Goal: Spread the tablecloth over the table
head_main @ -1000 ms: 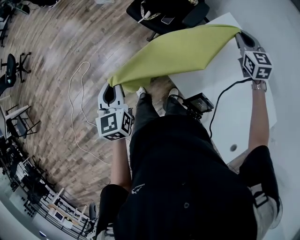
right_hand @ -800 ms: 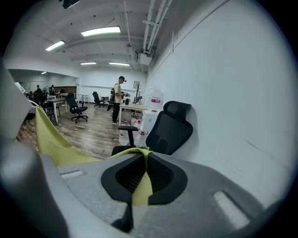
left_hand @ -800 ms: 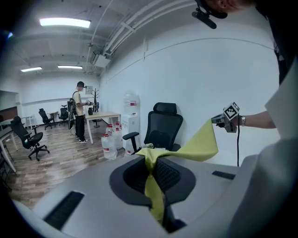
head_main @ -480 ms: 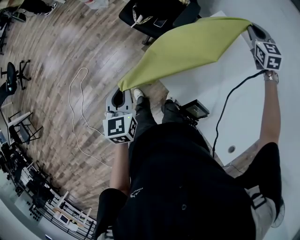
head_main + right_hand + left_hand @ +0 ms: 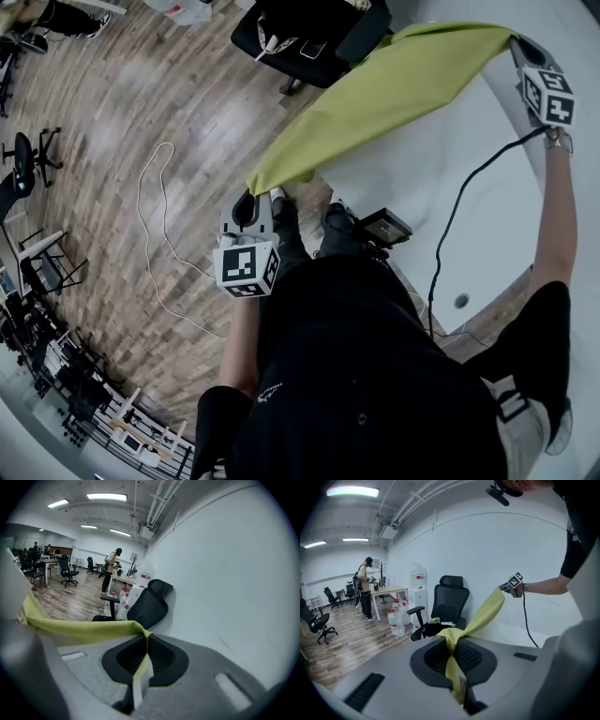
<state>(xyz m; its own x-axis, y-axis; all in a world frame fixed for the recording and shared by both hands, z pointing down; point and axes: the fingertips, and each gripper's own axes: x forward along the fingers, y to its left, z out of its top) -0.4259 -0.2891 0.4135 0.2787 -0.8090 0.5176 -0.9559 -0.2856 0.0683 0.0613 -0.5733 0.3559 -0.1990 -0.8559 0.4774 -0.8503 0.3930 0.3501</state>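
Note:
The yellow-green tablecloth hangs stretched in the air between my two grippers, above the near-left part of the white table. My left gripper is off the table's left corner, over the wooden floor, shut on one corner of the cloth. My right gripper reaches far over the table toward the wall, shut on the other corner. In both gripper views a pinched fold of cloth runs down between the closed jaws. The left gripper view also shows the right gripper at arm's length.
A black office chair with things on its seat stands beyond the table's left end. A black cable runs across the table from the right gripper. A thin cord loops on the floor. Water bottles and a standing person are farther off.
The right gripper has swung up and right, farther over the table, pulling the cloth with it. The left gripper has shifted right, toward the table's corner. Both stay shut on the cloth.

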